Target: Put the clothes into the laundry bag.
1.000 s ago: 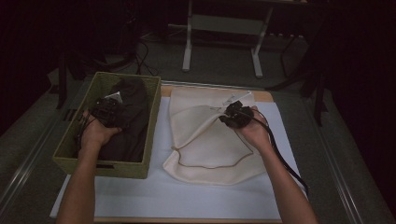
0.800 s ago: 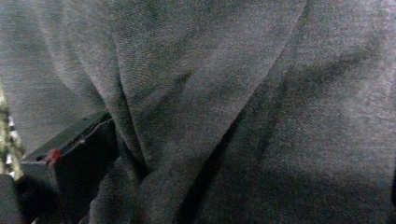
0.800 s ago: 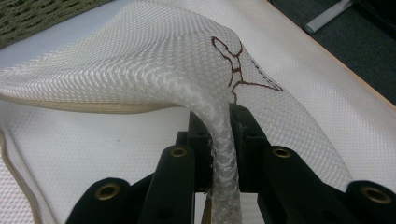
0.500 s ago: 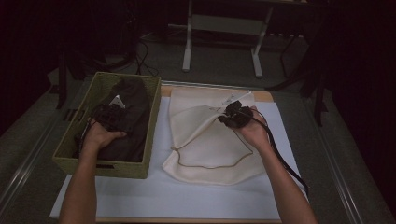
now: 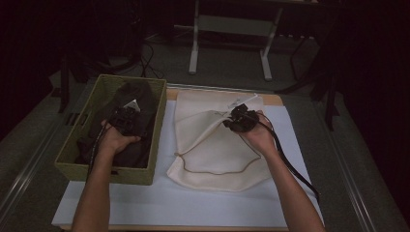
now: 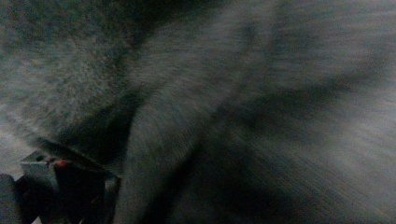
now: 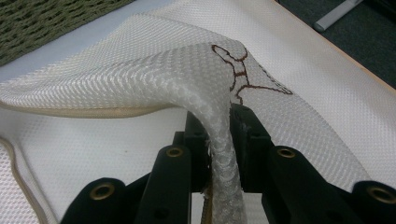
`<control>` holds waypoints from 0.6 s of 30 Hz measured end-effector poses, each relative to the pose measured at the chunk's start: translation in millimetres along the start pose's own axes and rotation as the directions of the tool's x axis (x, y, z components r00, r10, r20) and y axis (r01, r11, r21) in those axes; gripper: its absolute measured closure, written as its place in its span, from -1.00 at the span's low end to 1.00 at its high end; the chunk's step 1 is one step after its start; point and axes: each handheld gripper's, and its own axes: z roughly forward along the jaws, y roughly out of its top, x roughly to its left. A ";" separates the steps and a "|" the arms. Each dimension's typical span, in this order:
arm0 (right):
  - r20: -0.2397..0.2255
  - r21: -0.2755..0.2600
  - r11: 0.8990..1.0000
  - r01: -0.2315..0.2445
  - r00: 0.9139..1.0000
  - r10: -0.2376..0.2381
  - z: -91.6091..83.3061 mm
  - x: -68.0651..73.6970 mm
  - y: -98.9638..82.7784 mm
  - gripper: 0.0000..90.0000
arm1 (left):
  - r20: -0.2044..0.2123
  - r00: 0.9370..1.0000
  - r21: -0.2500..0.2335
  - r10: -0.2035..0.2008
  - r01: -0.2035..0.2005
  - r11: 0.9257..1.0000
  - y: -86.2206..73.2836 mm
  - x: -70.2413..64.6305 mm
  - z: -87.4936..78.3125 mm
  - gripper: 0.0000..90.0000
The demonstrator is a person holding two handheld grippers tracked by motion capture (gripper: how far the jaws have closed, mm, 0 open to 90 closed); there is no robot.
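Observation:
A dark garment [image 5: 140, 92] lies in a green woven basket [image 5: 109, 176] at the left. My left gripper [image 5: 126, 115] is down on it; in the left gripper view blurred dark cloth [image 6: 233, 93] is pressed close, with one jaw at the lower left, so I cannot see how the jaws stand. A white mesh bag [image 5: 212, 145] lies flat at the centre with a brown cord along its mouth. My right gripper [image 5: 237, 116] pinches a fold of the bag's top layer [image 7: 140, 74] and holds it raised. Its jaws [image 7: 218, 126] have just been opening a little, with the mesh still pressed between them.
A white sheet [image 5: 193, 203] covers the wooden tabletop [image 5: 275, 99] under bag and basket. The right gripper's black cable [image 5: 290, 169] trails along the person's forearm. A metal stand [image 5: 229, 24] rises on the floor beyond the table, in the dark.
My left hand has moved rightward and down inside the basket, onto the middle of the dark garment. The right hand has stayed put with the mesh fold.

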 end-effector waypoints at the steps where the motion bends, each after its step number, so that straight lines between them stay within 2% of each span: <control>1: 0.000 0.000 1.000 0.001 1.000 -0.001 -0.1 0.0 0.0 0.71 | -0.037 0.999 0.001 0.017 -0.017 1.000 -0.7 0.7 4.5 -1.00; 4: 0.001 0.001 1.000 0.003 1.000 -0.003 -0.5 -0.1 -0.2 0.71 | -0.055 0.998 -0.002 0.023 -0.023 1.000 -1.2 4.5 5.2 -1.00; 6: 0.004 0.005 1.000 0.008 1.000 -0.008 -1.4 0.2 -0.4 0.70 | -0.101 0.994 -0.019 0.034 -0.036 0.999 -2.6 9.4 4.4 -1.00; 7: 0.004 0.006 1.000 0.009 1.000 -0.009 -1.6 0.1 -0.4 0.70 | -0.087 0.996 -0.029 0.004 -0.006 1.000 -4.2 15.0 6.4 -1.00; 8: 0.003 0.007 1.000 0.009 1.000 -0.009 -1.7 0.1 -0.5 0.69 | -0.087 0.996 -0.029 0.004 -0.006 1.000 -4.2 15.0 6.4 -1.00; 10: 0.002 0.009 1.000 0.009 1.000 -0.009 -1.7 0.2 -0.5 0.68 | -0.033 0.999 -0.018 -0.034 0.033 0.999 -3.9 20.6 9.9 -1.00; 12: 0.002 0.011 1.000 0.007 1.000 -0.007 -1.7 0.9 -0.7 0.68 | 0.037 0.996 0.001 -0.082 0.082 0.997 -2.2 28.3 15.2 -1.00; 14: 0.000 0.010 1.000 0.018 1.000 -0.018 -2.0 1.7 -1.0 0.67 | 0.052 0.995 0.009 -0.087 0.086 0.996 -0.9 29.7 16.3 -1.00; 18: -0.001 0.013 1.000 0.010 1.000 -0.010 -1.2 1.1 -0.5 0.67 | 0.046 0.995 0.022 -0.088 0.087 0.996 0.6 27.2 17.4 -1.00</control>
